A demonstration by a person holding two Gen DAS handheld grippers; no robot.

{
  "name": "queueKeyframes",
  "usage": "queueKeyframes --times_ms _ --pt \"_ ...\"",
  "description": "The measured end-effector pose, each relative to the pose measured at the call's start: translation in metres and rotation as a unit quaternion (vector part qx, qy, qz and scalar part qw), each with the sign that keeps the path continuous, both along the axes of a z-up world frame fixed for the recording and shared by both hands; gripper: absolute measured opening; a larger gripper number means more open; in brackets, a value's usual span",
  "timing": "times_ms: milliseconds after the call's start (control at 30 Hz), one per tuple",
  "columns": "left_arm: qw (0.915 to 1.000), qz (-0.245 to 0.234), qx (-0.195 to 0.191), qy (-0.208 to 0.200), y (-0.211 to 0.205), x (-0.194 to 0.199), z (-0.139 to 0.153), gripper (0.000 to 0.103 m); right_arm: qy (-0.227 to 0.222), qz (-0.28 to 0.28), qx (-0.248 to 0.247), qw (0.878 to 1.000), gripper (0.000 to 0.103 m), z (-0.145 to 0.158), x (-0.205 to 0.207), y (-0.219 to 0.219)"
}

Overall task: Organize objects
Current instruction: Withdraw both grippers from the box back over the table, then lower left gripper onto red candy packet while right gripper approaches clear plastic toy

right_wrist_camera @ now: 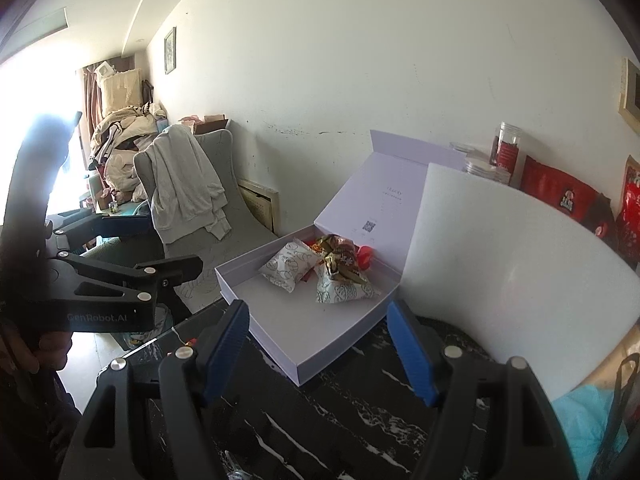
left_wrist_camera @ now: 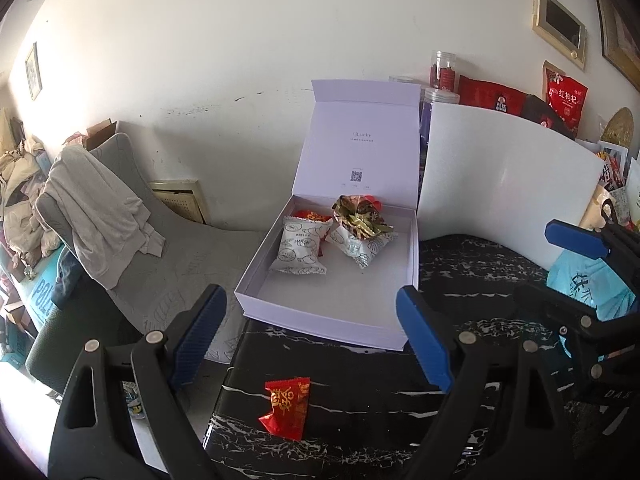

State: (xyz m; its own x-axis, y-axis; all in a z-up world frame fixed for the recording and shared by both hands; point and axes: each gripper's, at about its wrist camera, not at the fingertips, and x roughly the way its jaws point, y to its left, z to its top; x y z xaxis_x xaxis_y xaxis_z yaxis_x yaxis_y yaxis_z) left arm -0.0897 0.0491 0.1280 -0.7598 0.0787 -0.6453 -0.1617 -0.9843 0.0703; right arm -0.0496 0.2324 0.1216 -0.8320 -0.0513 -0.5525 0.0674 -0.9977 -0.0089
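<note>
Lying flat on the black marbled tabletop point(left_wrist_camera: 360, 380), between the spread, empty jaws of the left gripper point(left_wrist_camera: 316, 344): 1 red candy packet point(left_wrist_camera: 286, 408) with gold lettering, crinkled at both ends, just short of the white box point(left_wrist_camera: 320, 320). Standing open with lid point(left_wrist_camera: 356, 144) raised against the wall; holding 2 white printed pouches point(left_wrist_camera: 300, 252), a gold crumpled wrapper point(left_wrist_camera: 358, 216) and red pieces behind. Right gripper point(right_wrist_camera: 320, 348) likewise parted, nothing between its blue pads point(right_wrist_camera: 226, 344)

White scuffed wall point(left_wrist_camera: 240, 40), grey armchair point(left_wrist_camera: 168, 248) draped with pale garment point(left_wrist_camera: 96, 208), framed pictures point(right_wrist_camera: 170, 50), bright window light point(right_wrist_camera: 24, 120).
</note>
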Motion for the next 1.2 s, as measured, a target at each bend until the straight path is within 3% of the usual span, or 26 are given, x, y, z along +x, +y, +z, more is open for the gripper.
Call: queueKeyframes --times_ms 567,1200 --pt "0.9993 -0.009 0.009 -0.034 -0.004 0.026 -0.036 0.086 -0.025 -0.020 -0.013 0.999 0.073 -0.033 0.036 -0.013" --pt "0.9971 -0.017 -0.002 -0.075 -0.008 0.044 -0.078 0.086 -0.046 -0.003 -0.055 0.997 0.073 -0.082 0.070 -0.035"
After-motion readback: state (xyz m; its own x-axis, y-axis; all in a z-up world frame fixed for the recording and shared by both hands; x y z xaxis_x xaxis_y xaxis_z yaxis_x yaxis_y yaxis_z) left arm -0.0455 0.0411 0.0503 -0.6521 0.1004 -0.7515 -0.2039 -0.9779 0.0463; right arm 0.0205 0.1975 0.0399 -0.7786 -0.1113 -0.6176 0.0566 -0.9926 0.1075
